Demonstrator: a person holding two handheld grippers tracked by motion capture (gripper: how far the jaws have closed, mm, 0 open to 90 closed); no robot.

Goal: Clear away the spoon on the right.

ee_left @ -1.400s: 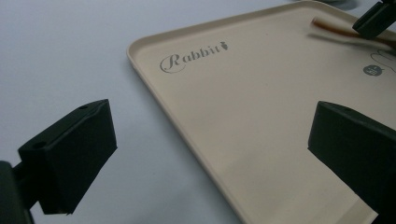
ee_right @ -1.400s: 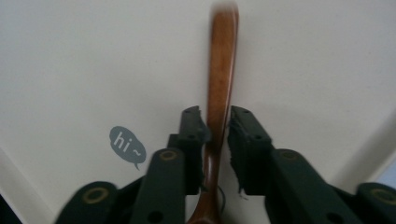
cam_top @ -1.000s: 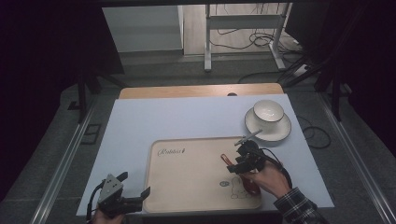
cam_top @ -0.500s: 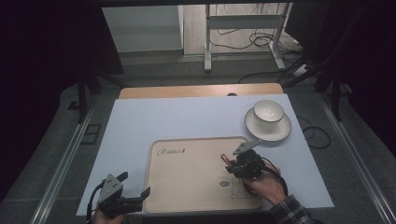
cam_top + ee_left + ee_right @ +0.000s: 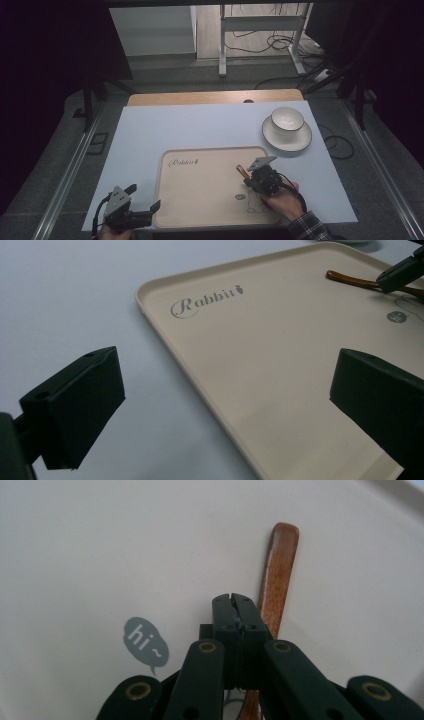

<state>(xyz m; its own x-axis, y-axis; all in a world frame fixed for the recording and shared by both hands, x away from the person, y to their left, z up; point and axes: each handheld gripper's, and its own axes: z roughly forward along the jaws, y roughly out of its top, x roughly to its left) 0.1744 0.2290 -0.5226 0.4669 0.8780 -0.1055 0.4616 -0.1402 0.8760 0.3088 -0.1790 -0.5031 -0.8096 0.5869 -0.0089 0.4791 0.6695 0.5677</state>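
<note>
From above, I see the tray [image 5: 200, 200] on the desk [image 5: 150, 135] with a brown spoon [image 5: 241, 171] in it. A cup [image 5: 287, 119] sits on a saucer [image 5: 272, 137] nearby. My right gripper [image 5: 248, 176] is down on the spoon.

In the left gripper view, my left gripper [image 5: 225, 400] is wide open and holds nothing, at the tray's edge.

In the right gripper view, my fingers [image 5: 223, 615] have just been closing and look fully together. The thin, shiny wooden spoon [image 5: 275, 585] lies just beside them; I cannot tell if it is pinched.

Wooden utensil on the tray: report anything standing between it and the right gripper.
Nothing visible does. The right gripper, whose jaws have just been closing and now stand shut, lies right beside the wooden utensil on the tray; its handle runs alongside the jaws, not between them.
</note>
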